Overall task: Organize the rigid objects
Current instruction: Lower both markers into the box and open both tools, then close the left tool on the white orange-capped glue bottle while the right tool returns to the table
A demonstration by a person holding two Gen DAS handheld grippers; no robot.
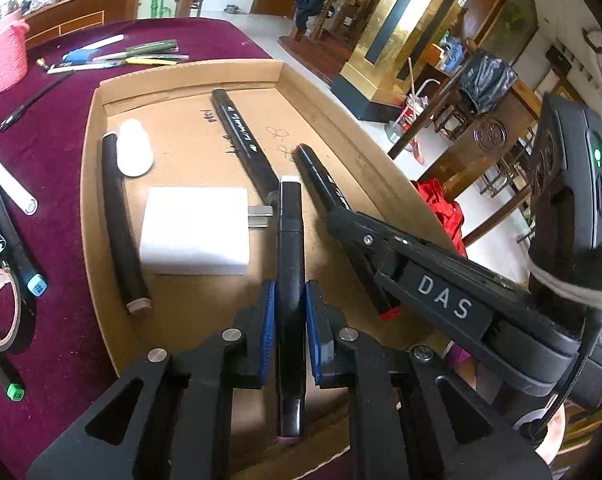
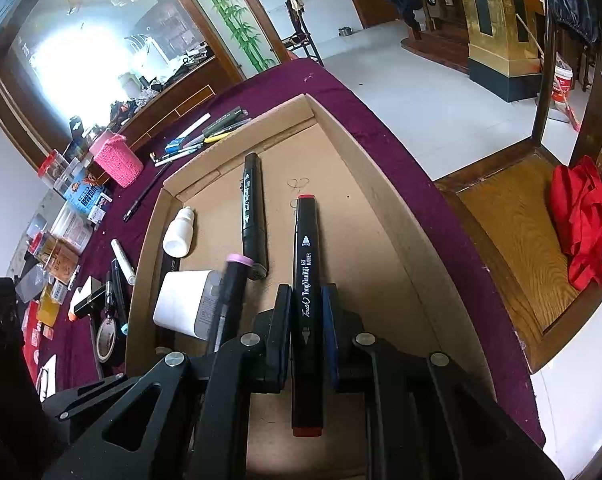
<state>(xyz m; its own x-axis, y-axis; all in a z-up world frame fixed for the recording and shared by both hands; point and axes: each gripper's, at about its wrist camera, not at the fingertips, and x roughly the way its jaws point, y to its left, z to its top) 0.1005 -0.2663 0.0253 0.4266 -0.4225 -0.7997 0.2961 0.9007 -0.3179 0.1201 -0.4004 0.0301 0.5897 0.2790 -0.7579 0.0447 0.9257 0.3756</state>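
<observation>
A shallow cardboard tray [image 1: 101, 168] [image 2: 401, 216] lies on a maroon tablecloth. My left gripper [image 1: 289, 320] is shut on a black marker with a pink end [image 1: 289, 264], held over the tray; it also shows in the right wrist view [image 2: 231, 292]. My right gripper [image 2: 306, 320] is shut on a black art marker with red ends [image 2: 306, 280], also over the tray; it shows in the left wrist view [image 1: 381, 264]. In the tray lie a black marker [image 1: 243, 140] [image 2: 253, 208], a white charger block [image 1: 195, 236] [image 2: 185, 304], a small white bottle [image 1: 133, 148] [image 2: 179, 232] and a dark tube [image 1: 121, 220].
Left of the tray lie markers [image 1: 15, 236], a tape roll [image 1: 1, 312] and a white tube [image 1: 9, 182]. Pens [image 1: 121, 56] and a pink knitted holder [image 1: 7, 56] sit at the far side. Small boxes [image 2: 61, 248] crowd the left. A wooden chair with red cloth [image 2: 585, 220] stands right.
</observation>
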